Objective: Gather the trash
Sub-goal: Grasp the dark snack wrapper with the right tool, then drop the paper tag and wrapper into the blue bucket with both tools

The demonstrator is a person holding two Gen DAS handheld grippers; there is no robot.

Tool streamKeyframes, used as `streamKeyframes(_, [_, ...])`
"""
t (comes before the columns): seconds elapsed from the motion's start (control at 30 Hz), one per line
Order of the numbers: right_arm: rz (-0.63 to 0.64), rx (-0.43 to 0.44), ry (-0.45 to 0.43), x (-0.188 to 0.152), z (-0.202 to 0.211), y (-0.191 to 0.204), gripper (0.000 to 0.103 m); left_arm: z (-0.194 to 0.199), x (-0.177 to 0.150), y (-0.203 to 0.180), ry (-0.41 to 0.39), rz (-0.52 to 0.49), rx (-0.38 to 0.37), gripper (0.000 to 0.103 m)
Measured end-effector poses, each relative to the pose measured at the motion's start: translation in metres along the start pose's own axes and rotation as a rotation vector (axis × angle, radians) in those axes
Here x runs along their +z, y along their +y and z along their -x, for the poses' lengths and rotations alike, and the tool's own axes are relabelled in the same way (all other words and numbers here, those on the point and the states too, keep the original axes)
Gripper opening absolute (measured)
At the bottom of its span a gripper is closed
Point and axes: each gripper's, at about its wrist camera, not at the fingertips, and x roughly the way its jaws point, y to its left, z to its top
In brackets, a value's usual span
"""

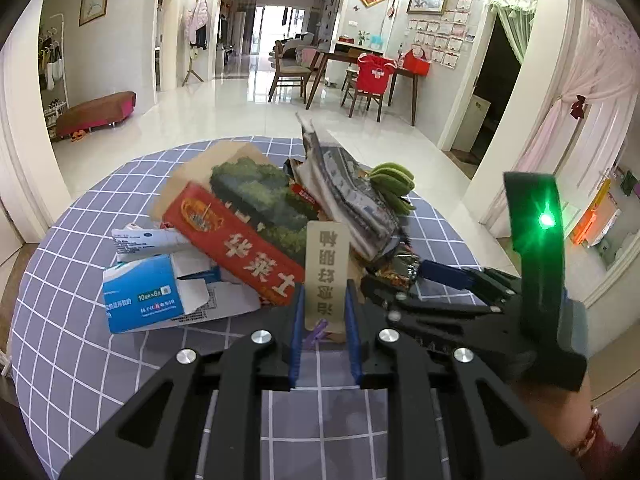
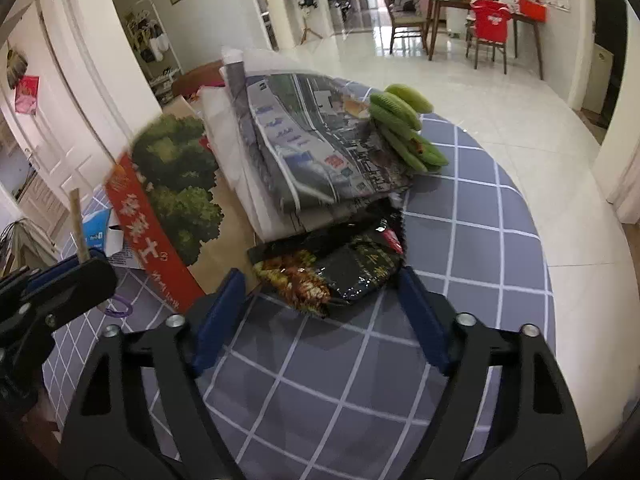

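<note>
A pile of trash lies on a round table with a grey-blue checked cloth (image 1: 80,360). My left gripper (image 1: 325,300) is shut on a beige card with printed characters (image 1: 326,264), held upright, a purple ring at its lower end. The right wrist view shows that card (image 2: 76,220) edge-on in the left gripper (image 2: 80,264). My right gripper (image 2: 320,276) is open, its blue pads on either side of a dark shiny snack wrapper (image 2: 352,268) lying on the cloth. The left wrist view has the right gripper (image 1: 400,280) at that wrapper (image 1: 400,268).
The pile holds a red box with a tree picture (image 1: 236,240) (image 2: 160,216), a folded newspaper (image 1: 348,188) (image 2: 320,140), a torn blue-white carton (image 1: 140,296) and green bananas (image 1: 392,184) (image 2: 404,128). Past the table's far edge lie white floor tiles, a dining table and chairs (image 1: 360,80).
</note>
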Motion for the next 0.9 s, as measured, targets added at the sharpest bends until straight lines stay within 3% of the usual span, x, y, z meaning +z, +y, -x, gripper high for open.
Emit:
streamKeyframes(0.13, [0.036, -0.001, 0.012, 0.003, -0.004, 0.0, 0.06, -0.002, 0.0, -0.002, 0.01, 0.0, -0.007, 0.018])
streamKeyframes(0.6, [-0.067, 0.146, -0.031, -0.025, 0.032, -0.035, 0.039, 0.005, -0.006, -0.026, 0.012, -0.033, -0.025, 0.018])
streamKeyframes(0.9, [-0.184, 0.193, -0.125, -0.059, 0.081, -0.076, 0.035, 0.009, -0.012, -0.061, 0.022, -0.085, -0.062, 0.018])
